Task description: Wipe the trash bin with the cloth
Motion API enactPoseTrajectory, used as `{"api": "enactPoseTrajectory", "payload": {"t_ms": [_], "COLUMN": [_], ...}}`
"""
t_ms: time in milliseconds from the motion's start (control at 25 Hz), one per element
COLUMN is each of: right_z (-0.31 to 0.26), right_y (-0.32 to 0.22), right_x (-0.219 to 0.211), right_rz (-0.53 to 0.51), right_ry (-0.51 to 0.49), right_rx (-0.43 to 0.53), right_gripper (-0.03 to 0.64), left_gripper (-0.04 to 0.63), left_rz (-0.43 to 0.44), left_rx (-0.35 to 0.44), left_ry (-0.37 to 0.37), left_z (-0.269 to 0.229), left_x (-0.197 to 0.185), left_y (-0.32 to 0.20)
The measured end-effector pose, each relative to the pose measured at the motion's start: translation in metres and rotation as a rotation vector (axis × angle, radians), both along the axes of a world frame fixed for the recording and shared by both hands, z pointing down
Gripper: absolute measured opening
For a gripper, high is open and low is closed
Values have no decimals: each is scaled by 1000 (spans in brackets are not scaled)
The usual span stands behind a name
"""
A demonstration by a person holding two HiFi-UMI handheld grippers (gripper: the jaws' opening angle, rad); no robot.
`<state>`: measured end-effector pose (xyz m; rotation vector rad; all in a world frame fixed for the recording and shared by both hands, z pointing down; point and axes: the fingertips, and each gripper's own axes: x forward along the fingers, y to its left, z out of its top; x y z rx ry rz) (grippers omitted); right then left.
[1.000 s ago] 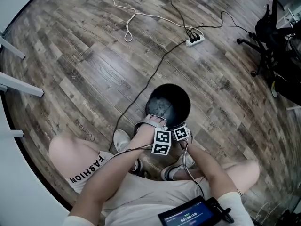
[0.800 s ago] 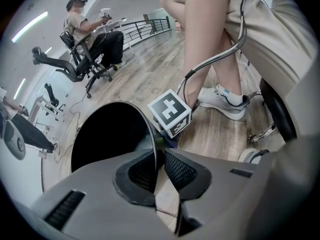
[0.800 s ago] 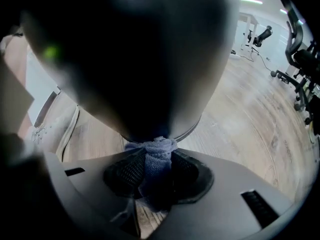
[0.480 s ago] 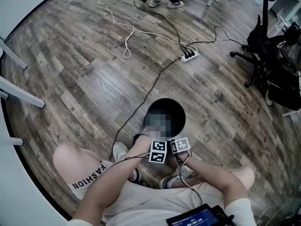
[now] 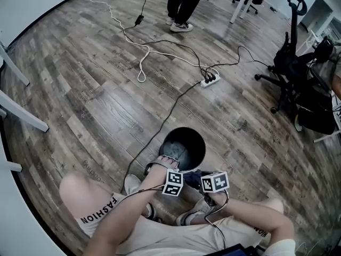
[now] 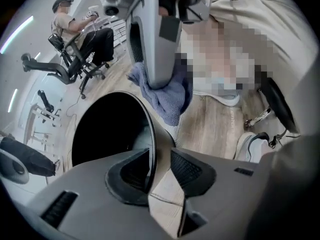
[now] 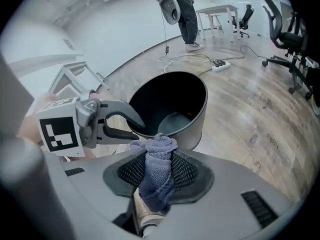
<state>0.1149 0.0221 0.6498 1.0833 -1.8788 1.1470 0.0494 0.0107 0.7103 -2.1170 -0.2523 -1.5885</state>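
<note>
A: Blue-grey cloth (image 7: 157, 169), bunched into a fold. Where is it?

B: Pinched in the right gripper (image 7: 159, 173). Both pads are closed tight on it, with a knot of fabric poking out past the tips and the rest hanging back between them.

A: And relative to the trash bin (image 7: 197, 119)?

B: From the head view, the cloth sits at about five o'clock of the bin, just beside its near wall. I can't tell whether it touches.

A: What about the left gripper (image 6: 160, 169)?

B: It is at about seven o'clock of the bin, reaching down over the near rim. Its jaws have just been opening. The rim runs between them, one pad inside the bin and one outside, and bare floor shows in the gap by the outer pad, so it isn't clamped.

A: What about the bin itself?

B: It is dark and round and stands mouth up on the wood-plank floor (image 5: 96, 100), at twelve o'clock from the person's knees. A pale shoe (image 5: 132, 183) lies at about eight o'clock of it.

A: And farther out?

B: A black cable runs from the bin's left side towards a white power strip (image 5: 209, 79) at one o'clock. A white cord (image 5: 141, 63) loops at eleven. A black office chair (image 5: 287, 63) stands at two o'clock, well apart. At twelve, farthest off, are the legs and shoes of a standing person (image 5: 184, 4).
</note>
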Motion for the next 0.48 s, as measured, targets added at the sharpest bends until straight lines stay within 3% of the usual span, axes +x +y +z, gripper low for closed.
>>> {"api": "enactPoseTrajectory", "payload": {"t_ms": [80,480], "right_z": [-4,42], "right_y": [-9,-16], "right_x": [-2,3], "right_rz": [-26,-101], "right_ry": [10,100], "right_rx": [45,40], "right_gripper": [126,126], "left_gripper": [87,66], "left_rz": [-2,19], "left_rx": [29,45], "left_ry": [3,30], "left_z": [-1,-4], "left_x": [1,16], "left_y": [-7,2]}}
